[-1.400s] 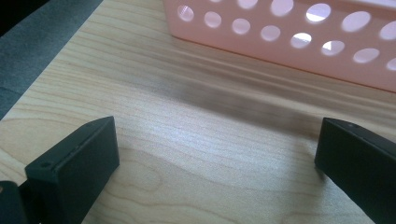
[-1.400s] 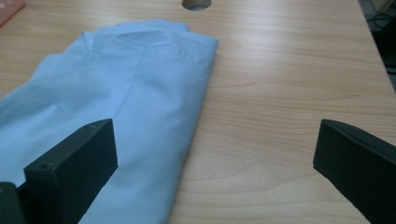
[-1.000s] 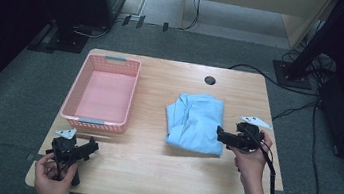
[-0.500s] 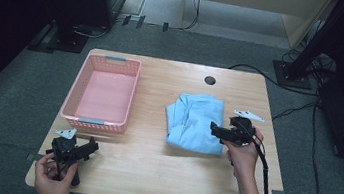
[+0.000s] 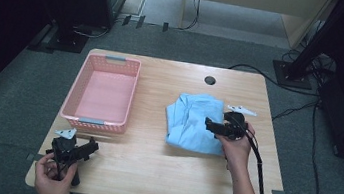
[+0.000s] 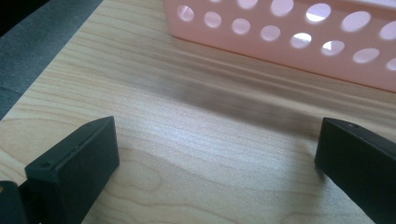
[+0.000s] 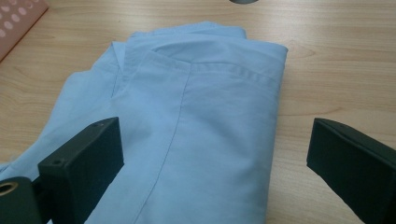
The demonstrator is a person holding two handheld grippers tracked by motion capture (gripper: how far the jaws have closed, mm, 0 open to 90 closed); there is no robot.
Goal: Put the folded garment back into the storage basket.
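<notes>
A folded light-blue shirt [image 5: 193, 121] lies flat on the wooden tabletop [image 5: 149, 175], well to the right of a pink perforated basket [image 5: 98, 120] and just on the person's side of a small round grommet hole [image 5: 210, 80] in the tabletop. In the right gripper view the shirt [image 7: 196, 130] shows a stitched seam running down its top layer and a thick folded edge along its right side, with looser layers spreading out to the left, toward the basket.

The right gripper [image 5: 215, 126] is held over the right edge of the shirt, on the side away from the basket, with its nose pointing across the cloth toward the basket. Its fingers [image 7: 81, 163] stand wide apart and hold nothing: one is above the blue cloth, the other [image 7: 355, 161] above bare wood just beyond the shirt's folded edge. Whether either finger touches the cloth cannot be told. The right hand [image 5: 235, 144] grips the tool from behind, and a black cable trails back along the forearm.

The left gripper [image 5: 83, 148] is at the tabletop's near left corner, just in front of the basket's near wall and well apart from the shirt. In the left gripper view its fingers [image 6: 74, 163] are likewise spread wide with only bare wood between them, and the basket's wall [image 6: 289, 37] with its round holes stands just ahead. The left hand [image 5: 53, 178] holds it low over the tabletop.
</notes>
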